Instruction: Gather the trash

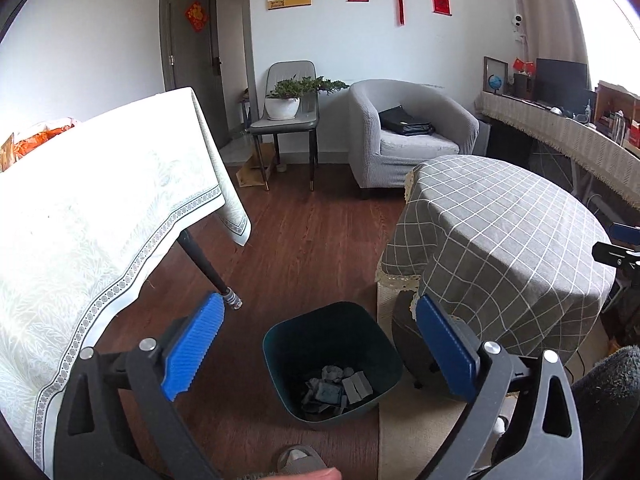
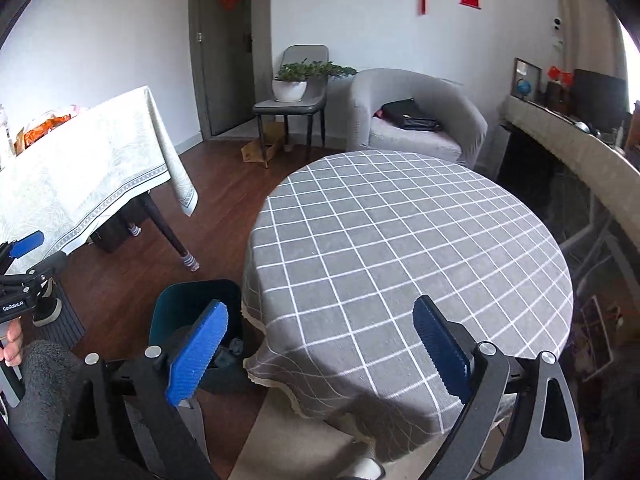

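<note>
- Both your tools are empty: the left gripper (image 1: 316, 344) hangs spread wide above the bin (image 1: 280, 344), and the right gripper (image 2: 320, 344) stands just as wide over the round table (image 2: 400, 240), nothing between either pair of pads.
- Crumpled grey trash (image 1: 338, 386) lies at the bottom of the bin, which sits on the floor between the two tables, tucked against the round one's hanging cloth.
- You look to be between drops; the checked cloth shows no litter, so your next move calls for finding what remains.
- Orange packaging (image 1: 40, 138) on the far end of the white-clothed table (image 1: 100, 208) is one candidate, though I cannot tell if it is trash.
- Watch that table's leg (image 1: 208, 268) and overhanging cloth on your left, and the slippered foot (image 1: 298, 460) just below the bin.
</note>
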A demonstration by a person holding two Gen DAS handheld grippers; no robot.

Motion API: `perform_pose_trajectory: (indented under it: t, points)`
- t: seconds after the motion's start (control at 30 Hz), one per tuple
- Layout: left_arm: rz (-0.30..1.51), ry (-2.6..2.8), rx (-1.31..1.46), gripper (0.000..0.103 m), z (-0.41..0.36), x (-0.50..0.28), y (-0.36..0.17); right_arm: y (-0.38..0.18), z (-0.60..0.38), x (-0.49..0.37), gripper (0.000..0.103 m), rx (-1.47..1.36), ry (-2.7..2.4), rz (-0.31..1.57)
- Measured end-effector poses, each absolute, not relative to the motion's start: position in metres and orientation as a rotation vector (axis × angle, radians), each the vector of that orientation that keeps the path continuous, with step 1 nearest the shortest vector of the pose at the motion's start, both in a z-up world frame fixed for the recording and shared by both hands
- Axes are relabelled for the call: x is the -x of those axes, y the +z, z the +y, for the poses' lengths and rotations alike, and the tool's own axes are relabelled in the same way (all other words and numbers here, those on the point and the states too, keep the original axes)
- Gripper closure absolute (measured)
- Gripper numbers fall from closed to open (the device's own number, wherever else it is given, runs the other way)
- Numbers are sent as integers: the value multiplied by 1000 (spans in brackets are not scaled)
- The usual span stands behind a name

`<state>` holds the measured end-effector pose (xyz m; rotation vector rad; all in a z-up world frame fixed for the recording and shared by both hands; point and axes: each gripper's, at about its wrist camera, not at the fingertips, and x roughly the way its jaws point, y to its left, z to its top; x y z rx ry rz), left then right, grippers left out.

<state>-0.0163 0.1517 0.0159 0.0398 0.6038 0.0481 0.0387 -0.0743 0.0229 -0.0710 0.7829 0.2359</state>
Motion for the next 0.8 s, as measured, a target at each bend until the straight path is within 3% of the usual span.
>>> perform_pose_trajectory:
  t: [0.8]
  points:
    - [603,79,-9,4,158,30,9,15,-85,-4,3,75,300,716]
